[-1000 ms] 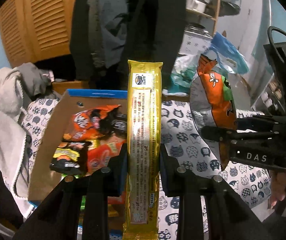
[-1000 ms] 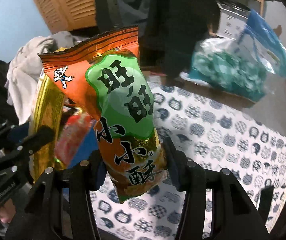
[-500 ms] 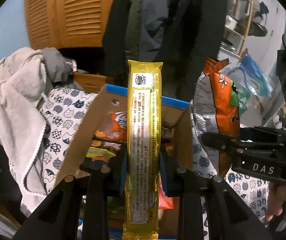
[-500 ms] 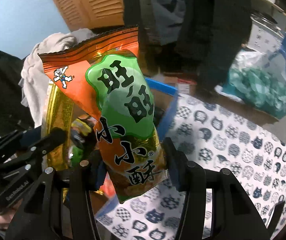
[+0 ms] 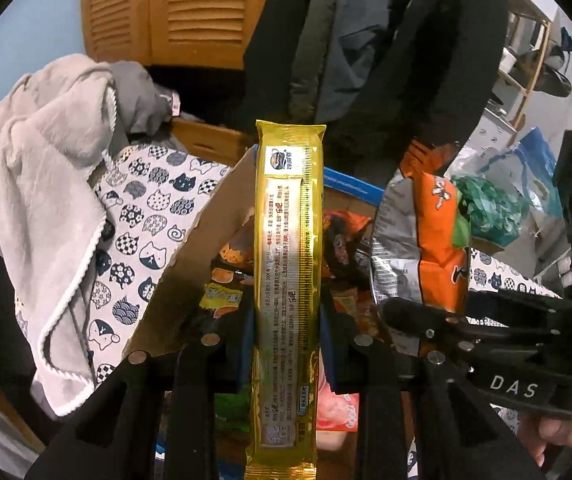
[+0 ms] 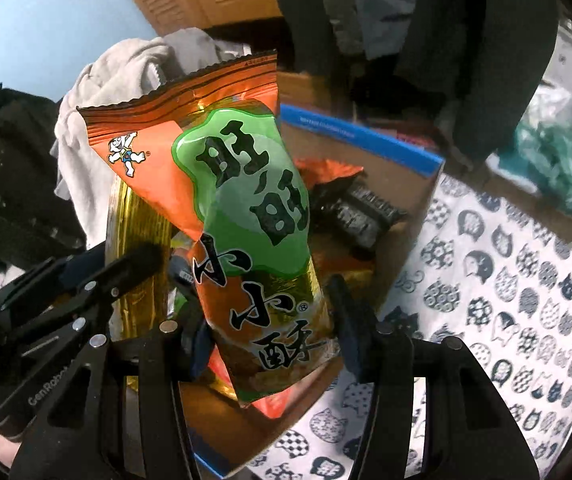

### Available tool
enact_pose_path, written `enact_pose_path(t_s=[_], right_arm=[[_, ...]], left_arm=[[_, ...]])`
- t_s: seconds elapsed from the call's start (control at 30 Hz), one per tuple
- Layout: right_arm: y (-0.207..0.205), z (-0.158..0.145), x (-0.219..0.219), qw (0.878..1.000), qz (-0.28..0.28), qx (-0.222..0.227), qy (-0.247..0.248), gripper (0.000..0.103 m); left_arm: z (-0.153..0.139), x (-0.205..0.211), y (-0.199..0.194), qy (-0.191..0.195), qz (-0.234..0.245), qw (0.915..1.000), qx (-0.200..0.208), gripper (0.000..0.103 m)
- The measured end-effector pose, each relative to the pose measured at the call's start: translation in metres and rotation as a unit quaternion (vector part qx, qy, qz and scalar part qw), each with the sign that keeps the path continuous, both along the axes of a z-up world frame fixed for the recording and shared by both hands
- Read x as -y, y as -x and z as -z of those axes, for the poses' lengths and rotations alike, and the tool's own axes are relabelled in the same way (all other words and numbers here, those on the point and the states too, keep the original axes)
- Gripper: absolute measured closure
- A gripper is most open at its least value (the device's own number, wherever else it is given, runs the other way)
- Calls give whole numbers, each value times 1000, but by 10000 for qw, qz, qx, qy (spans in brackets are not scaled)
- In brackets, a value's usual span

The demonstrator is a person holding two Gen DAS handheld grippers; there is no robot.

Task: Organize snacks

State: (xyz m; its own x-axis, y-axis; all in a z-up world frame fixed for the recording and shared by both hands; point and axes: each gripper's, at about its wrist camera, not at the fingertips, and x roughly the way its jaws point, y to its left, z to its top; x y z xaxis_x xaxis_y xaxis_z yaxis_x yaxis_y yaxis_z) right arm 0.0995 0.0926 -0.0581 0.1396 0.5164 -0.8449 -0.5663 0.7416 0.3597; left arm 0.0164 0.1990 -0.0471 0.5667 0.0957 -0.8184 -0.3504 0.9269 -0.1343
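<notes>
My left gripper point(image 5: 288, 344) and right gripper point(image 6: 268, 328) are showing black plastic fingers, silver screws, blue pads point(image 6: 200, 350), white "DAS" lettering and a black cable.

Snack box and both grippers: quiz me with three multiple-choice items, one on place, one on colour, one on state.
1. Where does the box sit?
A. on the cat-print cloth
B. on a shelf
C. on bare floor

2. What colour is the long pack in the left gripper?
A. blue
B. gold
C. white

3. How is the box?
A. sealed
B. open, empty
C. open, snacks inside

Key: 1 A, cat-print cloth lies on both sides of the box. 2 B, the wrapper is shiny gold. 3 C, packets show inside, below the orange bag at the right gripper.
</notes>
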Motion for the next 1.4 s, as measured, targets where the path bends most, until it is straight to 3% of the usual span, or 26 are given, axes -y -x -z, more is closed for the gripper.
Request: enact_pose_path(t_s=[0.1,0.2,0.33,0.63,1.03,1.4], right_arm=[[-3,1,4,10000,49,-60,-33,45],[-6,-4,10,9998,156,-27,-116,33],[-9,-12,19,9995,280,43,-158,32],[10,-36,50,9975,382,596,-12,25],[46,-71,90,9887,363,1443,185,22],[68,-84,116,9841,374,1728,169,22]], left_arm=[[4,-2,-1,118,-37,9999,-56,74],[1,-1,0,79,-50,10000,-10,64],[-5,2,4,11,-74,10000,50,47],[-24,17,17,-230,152,9995,128,22],[-49,53,38,-613,746,9945,407,14],[-59,75,54,-829,1207,9871,641,10]])
